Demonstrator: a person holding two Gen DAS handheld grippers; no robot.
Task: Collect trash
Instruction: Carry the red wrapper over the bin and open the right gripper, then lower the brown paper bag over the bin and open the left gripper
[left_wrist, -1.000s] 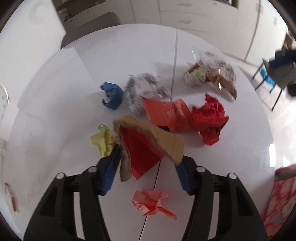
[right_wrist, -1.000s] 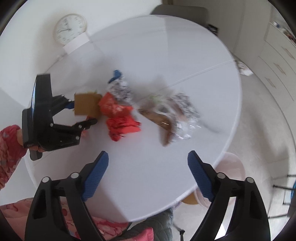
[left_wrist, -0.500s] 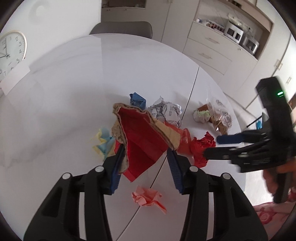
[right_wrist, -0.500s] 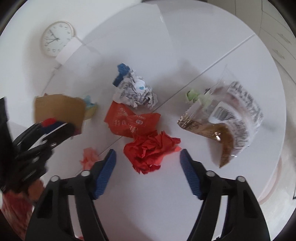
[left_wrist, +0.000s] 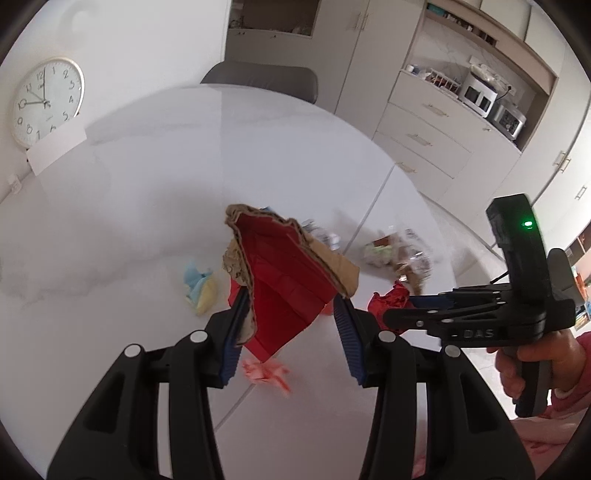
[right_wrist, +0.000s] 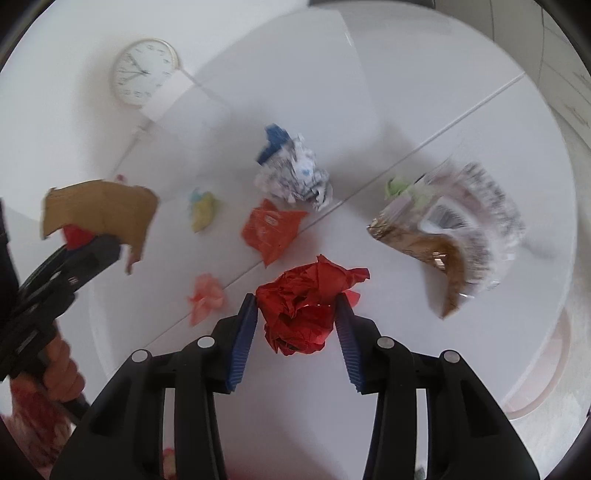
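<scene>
While left gripper (left_wrist: 291, 314) holds cardboard (left_wrist: 288, 273) above counter (left_wrist: 147, 206), right gripper (right_wrist: 295, 317) fingers, just closing, flank red wad (right_wrist: 306, 306); clear bag (right_wrist: 450, 229) of scraps at 2 o'clock.

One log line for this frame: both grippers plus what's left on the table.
left gripper: holds cardboard piece, lifted | right gripper: jaws closing around red paper ball | table: wrappers, paper wads remain

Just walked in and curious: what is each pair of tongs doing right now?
Left tongs: closed on the torn brown and red cardboard.
Right tongs: just closing around the crumpled red paper; both pads touch it.
</scene>
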